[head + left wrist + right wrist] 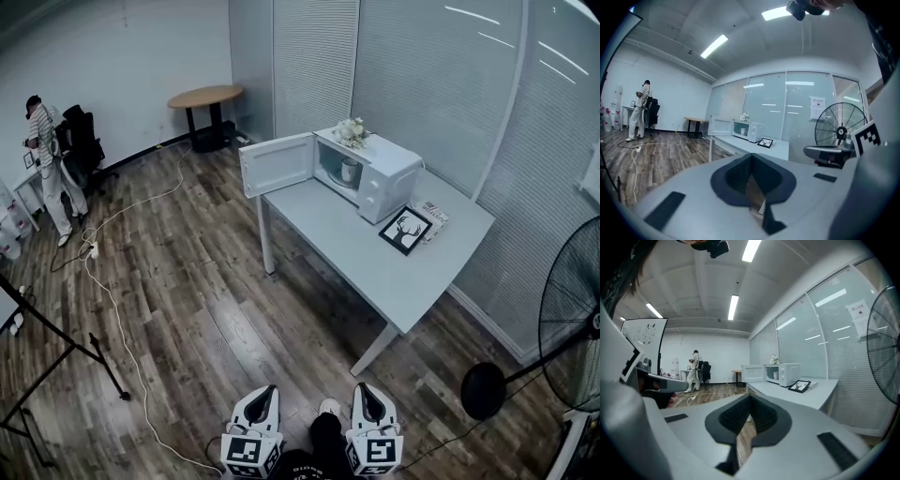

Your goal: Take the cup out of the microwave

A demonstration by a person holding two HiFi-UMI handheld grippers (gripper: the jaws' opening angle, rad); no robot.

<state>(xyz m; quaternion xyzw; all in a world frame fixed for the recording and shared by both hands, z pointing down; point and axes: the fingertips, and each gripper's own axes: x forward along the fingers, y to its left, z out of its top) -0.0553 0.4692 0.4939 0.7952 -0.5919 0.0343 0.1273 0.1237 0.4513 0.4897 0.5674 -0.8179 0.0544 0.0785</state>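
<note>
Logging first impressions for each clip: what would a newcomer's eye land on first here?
The white microwave on the grey table stands with its door swung wide open and a cup inside. At the bottom of the head view, the left gripper and right gripper are both shut, empty and well short of the table. A large black fan fills the right edge.

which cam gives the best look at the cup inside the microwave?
Head view: it looks down into the open microwave, where the cup shows pale in the cavity. Both gripper views are far off: in the left gripper view the cup is a tiny speck, in the right gripper view the cup is slightly larger.
</note>
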